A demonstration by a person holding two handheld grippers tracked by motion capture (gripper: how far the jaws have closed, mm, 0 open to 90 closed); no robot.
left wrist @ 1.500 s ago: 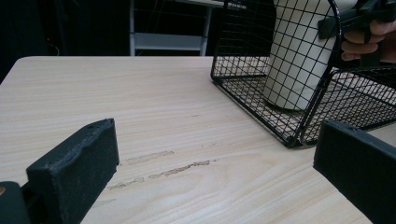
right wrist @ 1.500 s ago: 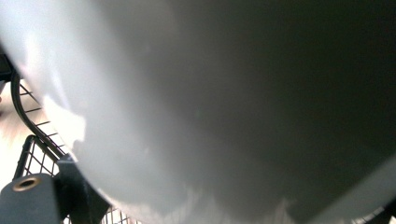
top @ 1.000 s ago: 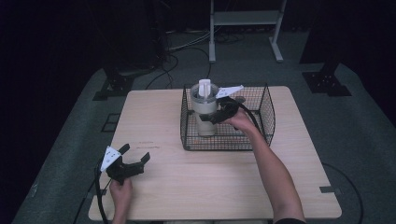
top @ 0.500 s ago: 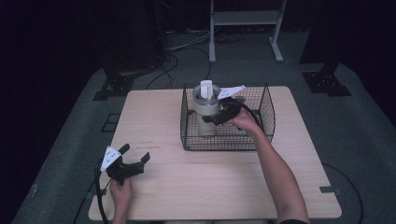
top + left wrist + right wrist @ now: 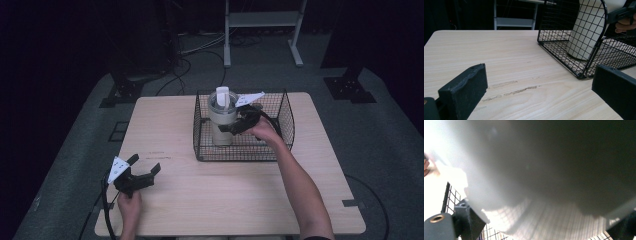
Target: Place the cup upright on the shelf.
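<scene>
A tall cream cup [image 5: 220,119] with a lid and an upright white spout stands at the left end of a black wire basket [image 5: 240,154] on the table. My right gripper [image 5: 229,126] reaches in over the basket from the right, and its jaws press the two sides of the cup's body. In the right gripper view the cup [image 5: 536,170] looms pale and blurred between the two jaws. My left gripper [image 5: 146,164] rests open near the front left of the table, with nothing in it. From there I see the basket [image 5: 559,55] and the cup [image 5: 586,32] ahead to the right.
The light wood table [image 5: 230,200] has bare room in front of and left of the basket. The right forearm crosses the front right of the table. A white metal stand [image 5: 260,20], cables and dark equipment feet lie on the floor behind.
</scene>
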